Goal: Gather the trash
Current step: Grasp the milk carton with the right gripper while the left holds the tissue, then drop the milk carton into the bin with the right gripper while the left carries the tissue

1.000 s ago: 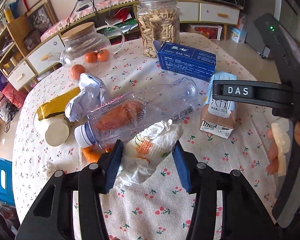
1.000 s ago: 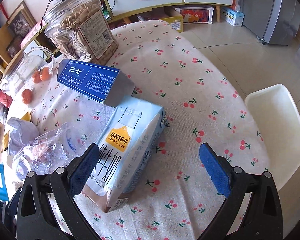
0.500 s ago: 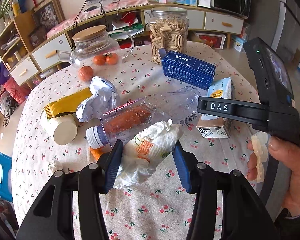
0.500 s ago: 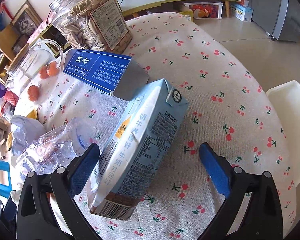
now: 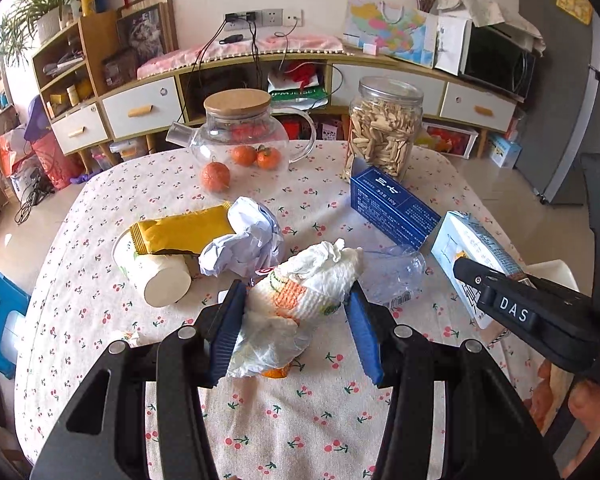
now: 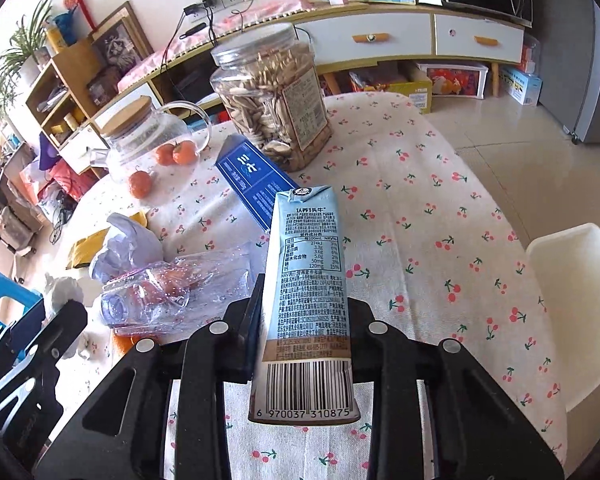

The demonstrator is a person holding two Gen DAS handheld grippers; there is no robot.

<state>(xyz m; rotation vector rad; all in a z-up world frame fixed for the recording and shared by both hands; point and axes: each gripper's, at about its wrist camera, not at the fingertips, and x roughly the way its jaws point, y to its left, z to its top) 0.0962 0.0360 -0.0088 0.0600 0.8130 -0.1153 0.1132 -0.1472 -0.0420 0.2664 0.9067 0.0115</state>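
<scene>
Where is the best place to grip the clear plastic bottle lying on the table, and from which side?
Probably across its middle body, from above: the bottle lies on its side on the table, crumpled and soft. Both grippers are full, the left gripper with tissue, the right gripper with a carton.

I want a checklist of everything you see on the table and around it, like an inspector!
Surface: round table, cherry-print cloth.
Job's things: tissue wad, milk carton, crushed bottle, crumpled paper, yellow wrapper, paper cup.
Clutter: teapot holding oranges, seed jar, blue box.
Grippers: left tongs clamp the tissue wad; right tongs clamp the milk carton.
Cables: black leads from wall sockets.
Surroundings: sideboard, white chair.
</scene>
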